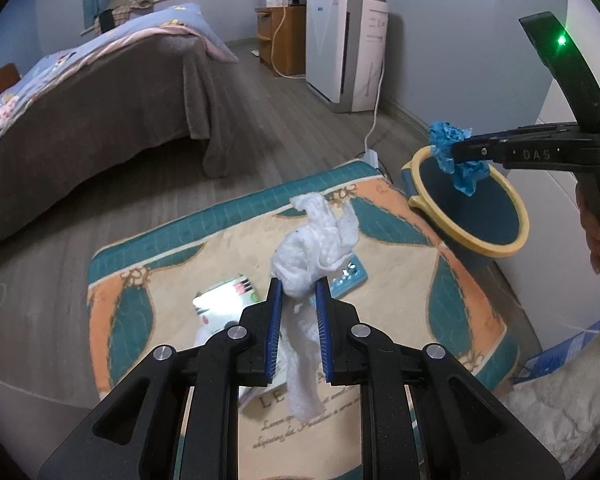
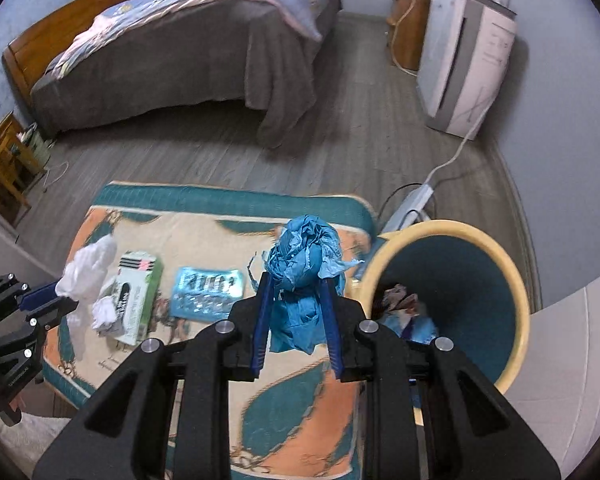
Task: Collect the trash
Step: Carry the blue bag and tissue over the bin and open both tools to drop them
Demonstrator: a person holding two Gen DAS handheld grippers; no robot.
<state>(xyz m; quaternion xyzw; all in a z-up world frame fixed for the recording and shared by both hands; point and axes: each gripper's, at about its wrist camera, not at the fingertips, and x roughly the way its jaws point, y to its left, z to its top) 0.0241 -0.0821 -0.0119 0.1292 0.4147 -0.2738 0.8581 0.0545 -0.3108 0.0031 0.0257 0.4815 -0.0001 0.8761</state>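
Observation:
My left gripper is shut on a crumpled white tissue and holds it above the patterned rug. My right gripper is shut on a crumpled blue paper wad; in the left wrist view that blue wad hangs over the rim of the teal bin with a yellow rim. The bin stands at the rug's right edge and holds some trash. On the rug lie a green and white box, a blue wrapper and a small white scrap.
A bed with a grey cover stands beyond the rug. A white air purifier and its cord with a power strip are at the right wall. A wooden cabinet is in the far corner. A white surface borders the bin.

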